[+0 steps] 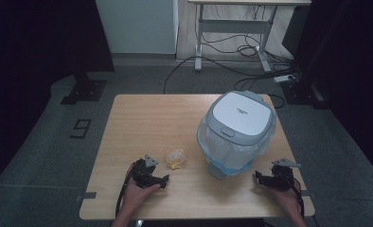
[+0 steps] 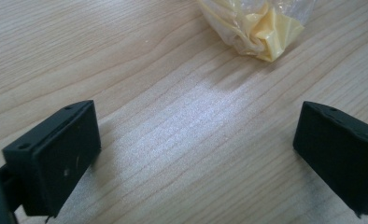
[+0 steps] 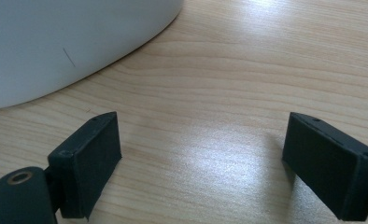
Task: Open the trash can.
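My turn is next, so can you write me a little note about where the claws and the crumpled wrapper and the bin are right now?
Left claw: open, holding nothing, resting low on the wooden table, pointed toward the wrapper.
Right claw: open, holding nothing, near the base of the bin.
Crumpled yellow wrapper: lies on the table just ahead of the left claw, untouched.
Bin: stands right of the wrapper, lid closed, with a clear liner bag bulging around its sides.
Done: nothing picked up yet.
Left, probably: grasp the wrapper, get the lid open, drop the wrapper inside.
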Available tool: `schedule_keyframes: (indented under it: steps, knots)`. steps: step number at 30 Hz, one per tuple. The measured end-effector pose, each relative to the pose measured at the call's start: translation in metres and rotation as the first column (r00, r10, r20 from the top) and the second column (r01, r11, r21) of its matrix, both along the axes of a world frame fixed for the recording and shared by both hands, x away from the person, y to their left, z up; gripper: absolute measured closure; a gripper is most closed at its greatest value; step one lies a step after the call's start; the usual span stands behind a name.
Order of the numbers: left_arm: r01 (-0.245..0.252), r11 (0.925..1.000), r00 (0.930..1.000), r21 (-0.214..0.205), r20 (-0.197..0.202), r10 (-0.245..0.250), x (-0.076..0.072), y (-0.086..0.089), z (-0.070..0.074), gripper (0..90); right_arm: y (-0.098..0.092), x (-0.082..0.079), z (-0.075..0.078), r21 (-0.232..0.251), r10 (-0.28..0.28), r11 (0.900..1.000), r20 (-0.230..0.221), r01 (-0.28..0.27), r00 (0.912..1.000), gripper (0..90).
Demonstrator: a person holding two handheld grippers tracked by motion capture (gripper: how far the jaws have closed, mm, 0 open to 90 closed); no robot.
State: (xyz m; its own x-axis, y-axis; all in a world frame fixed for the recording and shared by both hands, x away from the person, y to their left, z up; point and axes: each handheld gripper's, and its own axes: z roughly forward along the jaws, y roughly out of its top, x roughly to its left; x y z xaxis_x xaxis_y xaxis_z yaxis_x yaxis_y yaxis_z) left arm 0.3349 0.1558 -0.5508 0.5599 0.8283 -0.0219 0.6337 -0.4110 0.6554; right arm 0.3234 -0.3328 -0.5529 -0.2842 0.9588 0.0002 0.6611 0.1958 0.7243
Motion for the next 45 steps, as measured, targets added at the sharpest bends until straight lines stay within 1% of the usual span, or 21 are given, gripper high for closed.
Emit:
schedule_keyframes:
  steps: [5, 12, 15, 16, 17, 18, 19, 20, 21, 22, 23, 24, 28, 30, 31, 32, 33, 34, 35, 38, 45]
  knots:
    - [-0.001, 1.0000, 1.0000, -0.003, 0.006, 0.001, -0.002, 0.001, 0.000, 3.5, -0.001, -0.001, 0.000, 0.003, -0.006, 1.0000, 0.004, 0.006, 1.0000, 12.9]
    - [0.003, 1.0000, 1.0000, -0.004, 0.008, -0.003, -0.003, 0.003, 0.000, 4.0, -0.001, -0.001, 0.000, 0.002, -0.010, 0.9999, 0.007, 0.010, 0.9999, 14.1]
    - [0.003, 1.0000, 1.0000, -0.005, 0.008, -0.003, -0.003, 0.003, 0.000, 3.8, -0.002, -0.002, 0.001, 0.005, -0.021, 0.9998, 0.013, 0.021, 0.9997, 17.9]
    - [0.003, 1.0000, 1.0000, -0.005, 0.008, -0.003, -0.003, 0.003, 0.000, 3.8, -0.002, -0.002, 0.001, 0.005, -0.021, 0.9998, 0.013, 0.021, 0.9997, 17.9]
    - [0.003, 1.0000, 1.0000, -0.005, 0.008, -0.003, -0.003, 0.003, 0.000, 3.8, -0.003, -0.003, 0.001, 0.007, -0.019, 0.9998, 0.019, 0.019, 0.9996, 21.7]
    - [0.002, 1.0000, 1.0000, -0.005, 0.009, -0.002, -0.003, 0.003, 0.000, 3.8, -0.003, -0.003, 0.001, 0.007, -0.019, 0.9998, 0.019, 0.019, 0.9996, 21.7]
    - [0.002, 1.0000, 1.0000, -0.005, 0.009, -0.002, -0.003, 0.003, 0.000, 3.7, -0.005, -0.004, 0.001, 0.008, -0.015, 0.9999, 0.026, 0.014, 0.9996, 24.0]
    - [0.002, 1.0000, 1.0000, -0.006, 0.009, -0.002, -0.003, 0.003, 0.000, 3.7, -0.006, -0.004, 0.001, 0.009, -0.011, 0.9999, 0.027, 0.011, 0.9996, 29.0]
    - [0.003, 1.0000, 1.0000, -0.005, 0.009, -0.003, -0.003, 0.003, 0.000, 3.7, -0.006, -0.004, 0.001, 0.009, -0.011, 0.9999, 0.027, 0.011, 0.9996, 29.0]
    - [0.002, 1.0000, 1.0000, -0.005, 0.009, -0.002, -0.003, 0.003, 0.000, 3.7, -0.007, -0.005, 0.002, 0.002, -0.006, 1.0000, 0.035, 0.006, 0.9994, 33.1]
    - [0.002, 1.0000, 1.0000, -0.005, 0.009, -0.002, -0.003, 0.003, 0.000, 3.7, -0.007, -0.005, 0.002, 0.002, -0.006, 1.0000, 0.035, 0.006, 0.9994, 33.1]
    - [0.002, 1.0000, 1.0000, -0.005, 0.009, -0.002, -0.003, 0.003, 0.000, 3.7, -0.007, -0.007, 0.003, -0.006, 0.003, 1.0000, 0.051, -0.003, 0.9987, 36.4]
    - [0.003, 1.0000, 1.0000, -0.005, 0.009, -0.003, -0.003, 0.003, 0.000, 3.7, -0.007, -0.010, 0.009, 0.013, 0.018, 0.9997, 0.081, -0.019, 0.9966, 42.4]
    - [0.003, 1.0000, 1.0000, -0.005, 0.009, -0.003, -0.003, 0.003, 0.000, 3.7, -0.007, -0.012, 0.011, 0.020, 0.022, 0.9995, 0.087, -0.024, 0.9960, 43.4]
    - [0.004, 1.0000, 1.0000, -0.005, 0.009, -0.004, -0.003, 0.003, 0.000, 3.7, -0.007, -0.014, 0.016, 0.029, 0.028, 0.9991, 0.104, -0.031, 0.9942, 46.0]
    - [0.005, 1.0000, 1.0000, -0.006, 0.009, -0.005, -0.003, 0.003, 0.000, 3.7, -0.007, -0.014, 0.016, 0.029, 0.028, 0.9991, 0.104, -0.031, 0.9942, 46.0]
    - [0.005, 1.0000, 1.0000, -0.005, 0.009, -0.005, -0.003, 0.003, 0.000, 3.7, -0.007, -0.018, 0.020, 0.041, 0.035, 0.9983, 0.118, -0.040, 0.9924, 48.5]
    - [0.005, 1.0000, 0.9999, -0.005, 0.009, -0.005, -0.003, 0.003, 0.000, 3.7, -0.007, -0.018, 0.020, 0.041, 0.035, 0.9983, 0.118, -0.040, 0.9924, 48.5]
    - [0.005, 1.0000, 0.9999, -0.005, 0.009, -0.005, -0.003, 0.003, 0.000, 3.7, -0.008, -0.021, 0.023, 0.050, 0.039, 0.9977, 0.131, -0.046, 0.9906, 51.4]
    - [0.004, 1.0000, 0.9999, -0.006, 0.009, -0.004, -0.003, 0.003, 0.000, 3.8, -0.010, -0.025, 0.028, 0.062, 0.037, 0.9970, 0.150, -0.046, 0.9880, 54.7]
    - [0.005, 1.0000, 0.9999, -0.005, 0.009, -0.005, -0.003, 0.003, 0.000, 3.7, -0.014, -0.031, 0.040, 0.096, 0.049, 0.9932, 0.177, -0.066, 0.9829, 63.7]
